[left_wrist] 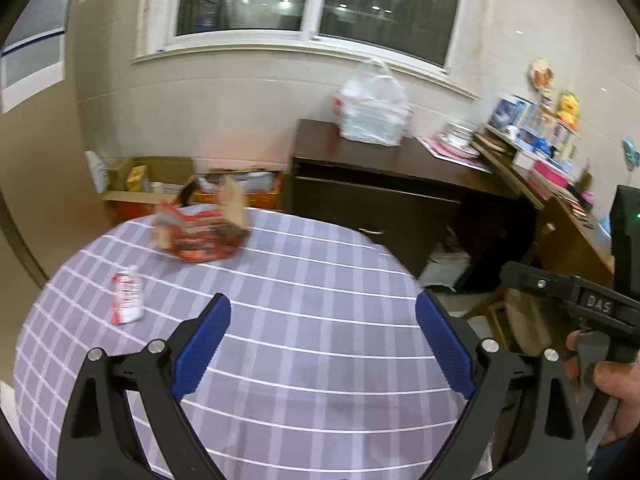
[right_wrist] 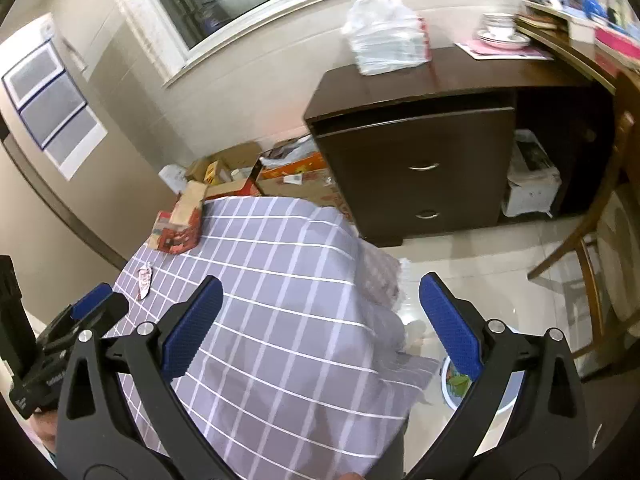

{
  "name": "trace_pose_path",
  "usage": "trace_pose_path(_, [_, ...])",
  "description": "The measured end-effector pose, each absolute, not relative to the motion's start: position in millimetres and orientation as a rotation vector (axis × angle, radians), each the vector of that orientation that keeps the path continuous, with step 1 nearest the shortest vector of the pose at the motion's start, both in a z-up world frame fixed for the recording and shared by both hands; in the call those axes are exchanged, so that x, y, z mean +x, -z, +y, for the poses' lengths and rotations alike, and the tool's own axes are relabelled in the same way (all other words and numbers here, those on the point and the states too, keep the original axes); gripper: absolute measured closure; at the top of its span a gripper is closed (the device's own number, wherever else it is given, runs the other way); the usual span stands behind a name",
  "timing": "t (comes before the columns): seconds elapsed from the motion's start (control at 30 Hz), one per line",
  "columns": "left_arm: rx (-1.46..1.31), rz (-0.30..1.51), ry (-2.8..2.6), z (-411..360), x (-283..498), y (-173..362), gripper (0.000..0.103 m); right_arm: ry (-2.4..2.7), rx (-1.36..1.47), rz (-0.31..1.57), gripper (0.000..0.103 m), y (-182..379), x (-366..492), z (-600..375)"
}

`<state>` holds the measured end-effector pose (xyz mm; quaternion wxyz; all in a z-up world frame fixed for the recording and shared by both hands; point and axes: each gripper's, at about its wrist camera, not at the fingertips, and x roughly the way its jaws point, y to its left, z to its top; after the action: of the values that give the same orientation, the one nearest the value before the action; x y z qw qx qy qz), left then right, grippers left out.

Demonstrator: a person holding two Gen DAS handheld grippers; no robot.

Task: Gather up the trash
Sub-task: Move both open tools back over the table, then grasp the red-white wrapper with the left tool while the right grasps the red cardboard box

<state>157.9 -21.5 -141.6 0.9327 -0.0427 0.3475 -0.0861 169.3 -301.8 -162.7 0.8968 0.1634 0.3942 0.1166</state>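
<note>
A crushed red carton (left_wrist: 200, 232) lies at the far side of the table with the purple checked cloth (left_wrist: 304, 320). A small red and white wrapper (left_wrist: 128, 298) lies nearer, on the left. My left gripper (left_wrist: 322, 316) is open and empty over the table, short of both. In the right wrist view the carton (right_wrist: 178, 226) and wrapper (right_wrist: 145, 280) sit far left. My right gripper (right_wrist: 320, 300) is open and empty above the table's right edge. A bin with green scraps (right_wrist: 460, 384) stands on the floor below it.
A dark wooden cabinet (right_wrist: 416, 160) with a clear plastic bag (right_wrist: 384, 40) on top stands behind the table. Cardboard boxes (right_wrist: 280, 176) sit on the floor by the wall. A wooden chair (right_wrist: 600, 260) stands at the right. The other gripper and hand (left_wrist: 592, 320) show at the right.
</note>
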Motion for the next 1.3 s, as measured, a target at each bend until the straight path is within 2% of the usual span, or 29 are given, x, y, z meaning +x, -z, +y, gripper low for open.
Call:
trace_pose_path(0.47, [-0.175, 0.775, -0.101, 117, 197, 186, 0.011, -0.368, 0.166, 0.868, 0.006, 174, 244, -170])
trace_pose_path(0.83, [-0.158, 0.881, -0.143, 151, 249, 235, 0.012, -0.463, 0.057, 0.905, 0.007, 206, 319, -68])
trace_pose_path(0.9, [-0.147, 0.888, -0.132, 149, 252, 237, 0.027, -0.466, 0.053, 0.904, 0.008, 211, 328, -59])
trace_pose_path(0.93, [-0.144, 0.884, -0.119, 148, 252, 237, 0.034, -0.471, 0.047, 0.903, 0.014, 215, 333, -54])
trace_pose_path(0.97, [-0.127, 0.882, -0.119, 145, 253, 236, 0.049, -0.475, 0.042, 0.909, 0.039, 219, 337, -50])
trace_pose_path(1.0, [-0.116, 0.882, -0.121, 144, 254, 236, 0.065, -0.473, 0.041, 0.921, 0.072, 222, 340, -47])
trace_pose_path(1.07, [-0.126, 0.879, -0.096, 144, 253, 236, 0.079, -0.467, 0.068, 0.96, 0.084, 229, 346, -47])
trace_pose_path(1.1, [-0.142, 0.88, -0.083, 144, 252, 236, 0.081, -0.48, 0.098, 0.963, 0.09, 230, 344, -52])
trace_pose_path(1.17, [-0.154, 0.876, -0.065, 144, 248, 235, 0.09, -0.484, 0.114, 0.946, 0.093, 226, 336, -59])
trace_pose_path(1.3, [-0.165, 0.871, -0.029, 133, 231, 231, 0.091, -0.479, 0.136, 0.895, 0.097, 207, 310, -87])
